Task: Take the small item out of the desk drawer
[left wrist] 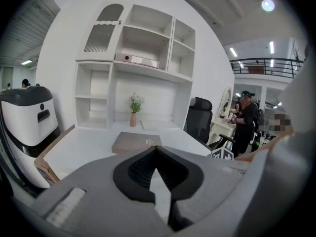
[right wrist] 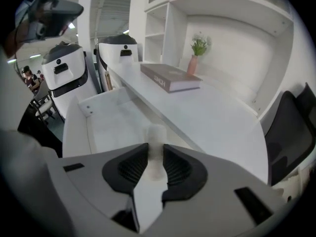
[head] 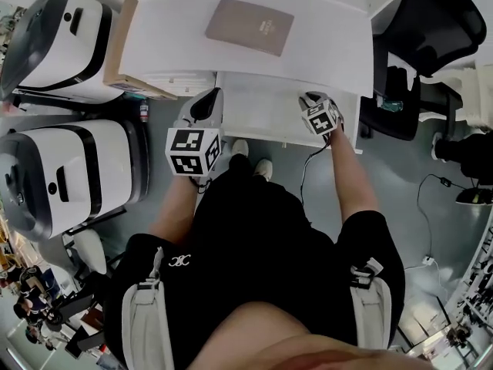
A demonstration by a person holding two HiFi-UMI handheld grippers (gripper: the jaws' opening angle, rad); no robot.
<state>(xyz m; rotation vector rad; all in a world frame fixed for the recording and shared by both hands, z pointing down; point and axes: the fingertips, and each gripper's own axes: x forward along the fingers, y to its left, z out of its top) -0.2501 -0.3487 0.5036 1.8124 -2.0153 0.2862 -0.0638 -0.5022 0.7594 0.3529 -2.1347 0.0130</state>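
White counter (head: 177,45) carries brown book (head: 249,25); drawer (head: 262,110) beneath stands pulled open. Right gripper (right wrist: 154,152) reaches into drawer, fingers (right wrist: 129,169) closed on small white item (right wrist: 156,135), which stands upright between pads, inside open drawer. Left gripper (left wrist: 157,149) hovers by drawer's left edge, fingers (left wrist: 140,174) shut, tips touching, nothing between. Plant in vase (right wrist: 194,58) at back of counter. Black chair (head: 431,21) right of counter; white machines (head: 62,168) on floor at left.

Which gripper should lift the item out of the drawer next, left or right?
Right. The right gripper clamps the small white item inside the open drawer; the left gripper is shut on nothing, pointing over the desktop.
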